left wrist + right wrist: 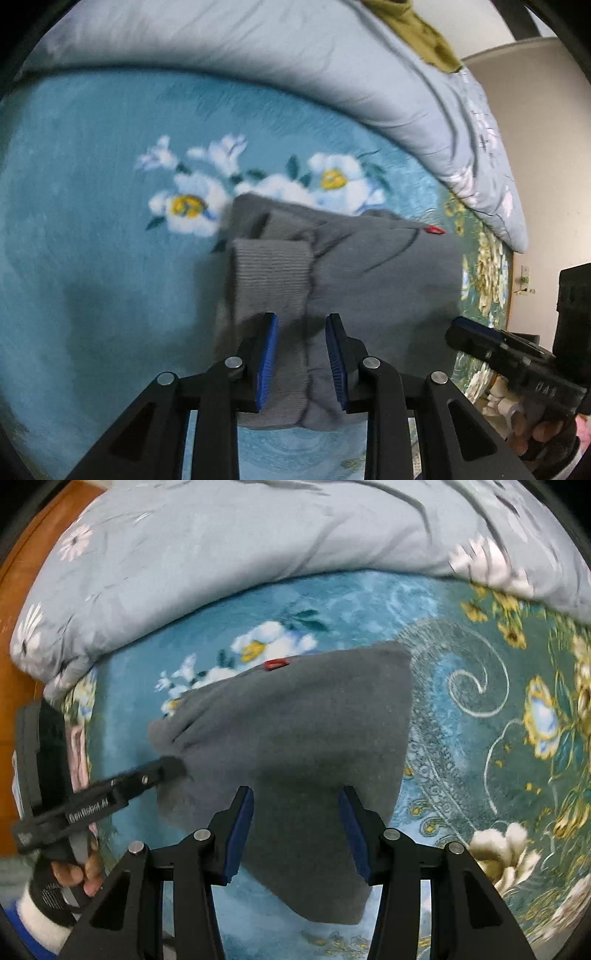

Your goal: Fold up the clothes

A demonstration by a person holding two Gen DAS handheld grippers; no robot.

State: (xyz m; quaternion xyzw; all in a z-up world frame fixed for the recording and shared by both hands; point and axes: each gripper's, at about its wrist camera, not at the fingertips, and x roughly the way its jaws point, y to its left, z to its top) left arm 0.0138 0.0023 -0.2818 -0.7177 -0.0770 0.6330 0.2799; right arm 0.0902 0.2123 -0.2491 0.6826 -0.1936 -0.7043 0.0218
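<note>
Both tongs, left tongs (301, 323) and right tongs (296, 795), hang spread over the folded grey garment (295, 734) on the bed (480, 701).

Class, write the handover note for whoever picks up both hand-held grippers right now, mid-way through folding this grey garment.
Left hand-held gripper: open, jaws either side of the ribbed cuff, not clamped.
Right hand-held gripper: open, over the near edge of the grey garment.
Garment lies on the teal floral blanket, partly folded, cuff laid across it, red tag at the far edge.
Left to do: probably grip and finish the fold.
</note>
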